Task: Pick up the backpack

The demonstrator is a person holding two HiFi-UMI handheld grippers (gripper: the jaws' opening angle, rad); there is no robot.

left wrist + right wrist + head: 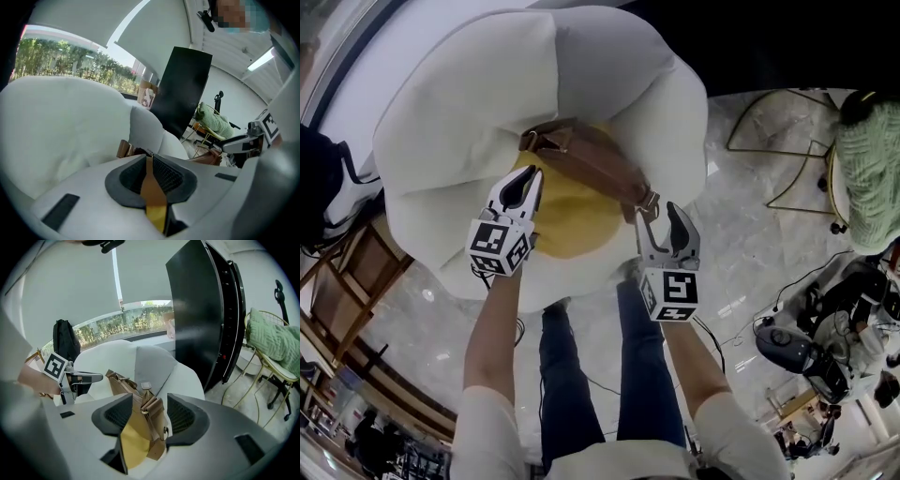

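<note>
Nearest: two bare forearms point(492, 328) come in from the bottom of the head view and reach forward and downward, one on each side of the legs point(567, 375) in blue jeans.
Left side: the left gripper point(532, 174) slopes down over the left edge of the yellow centre point(572, 225) of the seat. Its jaws are clenched tip to tip. Only a sliver of brown and yellow shows through the slit behind the tips, and I can make out nothing clamped there.
Right side: the right gripper point(659, 214) tilts down more steeply at the right rim of the yellow centre. Its jaws are released and spread, and the buckled end of the backpack point(591, 159) stands between the pads, neither of which plainly presses on it.
Bag placement: the brown backpack lies slantwise on the seat, from upper left to lower right. It rests partly on the yellow centre and partly against the white petals point(469, 103).
Seat: the flower-shaped chair stands on a pale marble floor point(750, 244).
</note>
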